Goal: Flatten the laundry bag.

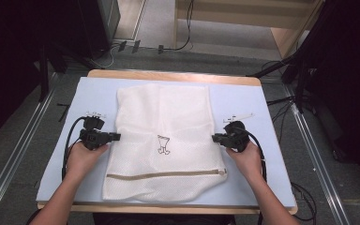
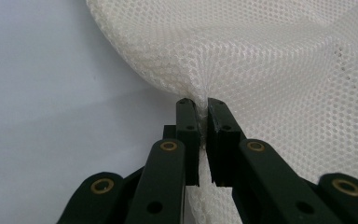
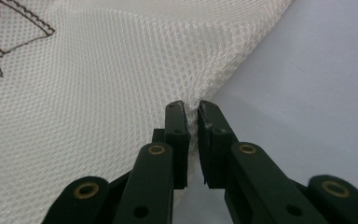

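A white mesh laundry bag (image 1: pixel 164 140) lies flat in the middle of the table, with a small embroidered figure (image 1: pixel 163 145) at its centre and a zipper (image 1: pixel 166 175) along its near end. My left gripper (image 1: pixel 117 137) is shut on the bag's left edge; the left gripper view has mesh (image 2: pixel 261 60) bunched between the jaws of that gripper (image 2: pixel 201 103). At the bag's right edge my right gripper (image 1: pixel 214 138) pinches the fabric as well, and the right gripper view has the mesh (image 3: pixel 98 93) caught between this gripper's (image 3: pixel 191 106) jaws.
A pale blue mat (image 1: pixel 93 93) covers the wooden table (image 1: pixel 168 75). Bare mat lies on both sides of the bag. Cables (image 1: pixel 281 103) and dark stands sit on the floor around the table, and metal rails (image 1: pixel 23 140) run along both sides.
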{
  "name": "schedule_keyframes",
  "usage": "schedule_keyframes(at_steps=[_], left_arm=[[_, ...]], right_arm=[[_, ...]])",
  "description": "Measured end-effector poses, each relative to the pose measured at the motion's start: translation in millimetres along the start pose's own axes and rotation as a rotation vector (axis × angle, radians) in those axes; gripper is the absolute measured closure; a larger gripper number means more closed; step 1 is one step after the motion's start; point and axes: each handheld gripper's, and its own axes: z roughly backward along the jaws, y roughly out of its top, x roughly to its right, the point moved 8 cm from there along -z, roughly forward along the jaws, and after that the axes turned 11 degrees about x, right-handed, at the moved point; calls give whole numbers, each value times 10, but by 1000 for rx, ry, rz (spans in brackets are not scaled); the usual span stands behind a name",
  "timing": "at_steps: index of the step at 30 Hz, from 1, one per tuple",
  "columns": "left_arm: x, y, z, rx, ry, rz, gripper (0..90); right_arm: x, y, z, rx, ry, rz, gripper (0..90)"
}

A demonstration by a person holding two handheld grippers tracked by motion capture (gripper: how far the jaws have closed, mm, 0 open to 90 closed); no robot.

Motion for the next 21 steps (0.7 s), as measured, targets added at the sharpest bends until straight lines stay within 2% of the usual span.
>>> schedule_keyframes(at_steps=[4, 5, 11, 15, 18, 21], left_arm=[[-89, 181, -106, 35, 6, 16, 854], [-106, 212, -137, 38, -3, 20, 854], [-228, 361, -297, 31, 20, 7, 850], [-304, 434, -344, 45, 34, 21, 846], [-358, 473, -359, 52, 53, 6, 842], [-416, 492, -367, 51, 67, 2, 836]], right_arm=[[77, 26, -63, 4, -19, -5, 841], [112, 45, -91, 11, -26, -5, 840], [217, 129, -203, 37, -34, -23, 838], [258, 188, -279, 35, -41, -30, 833], [279, 231, -347, 49, -46, -16, 829], [299, 249, -434, 37, -41, -42, 825]])
